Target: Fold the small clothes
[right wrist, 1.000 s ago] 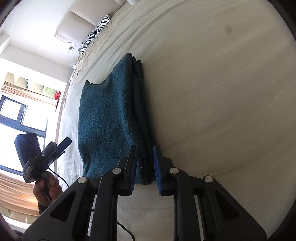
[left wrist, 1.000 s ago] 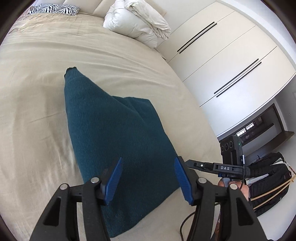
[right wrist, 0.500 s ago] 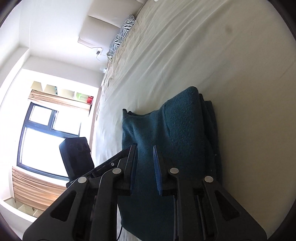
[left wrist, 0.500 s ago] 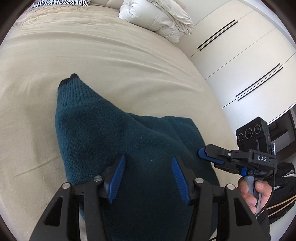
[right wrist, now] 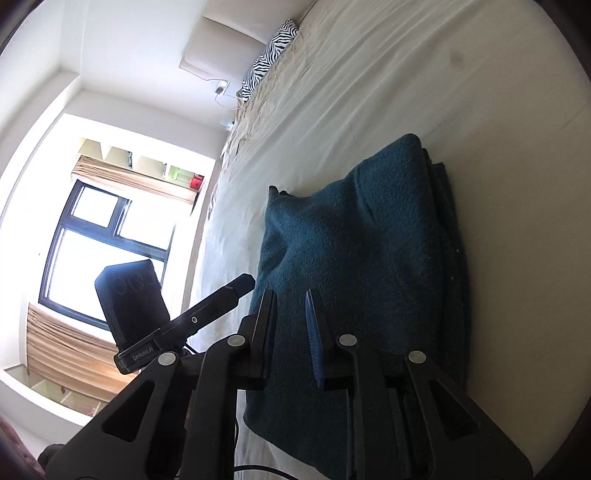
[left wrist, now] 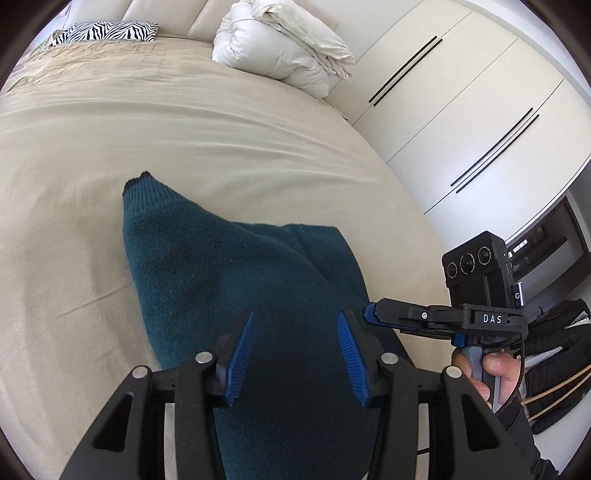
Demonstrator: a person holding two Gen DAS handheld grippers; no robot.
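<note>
A dark teal knitted garment (left wrist: pixel 236 273) lies folded on the beige bed (left wrist: pixel 184 122); its near part is lifted and bulges up. It also shows in the right wrist view (right wrist: pixel 354 236), with stacked folded edges on its right side. My left gripper (left wrist: pixel 295 350) is open over the near end of the garment, with nothing between its blue pads. My right gripper (right wrist: pixel 291 332) stands narrowly open above the garment, and I see no fabric pinched. The right gripper also shows in the left wrist view (left wrist: pixel 369 314) at the garment's right edge.
A white rolled duvet (left wrist: pixel 284 51) and a zebra pillow (left wrist: pixel 107 31) lie at the head of the bed. White wardrobe doors (left wrist: pixel 461 103) stand to the right. A window (right wrist: pixel 99 251) is beyond the bed's left side. A dark bag (left wrist: pixel 554 354) sits at the right.
Both grippers moved forward over the garment. Its near part was carried up and over toward the far end. The left jaws stayed open and the right stayed narrowly open.
</note>
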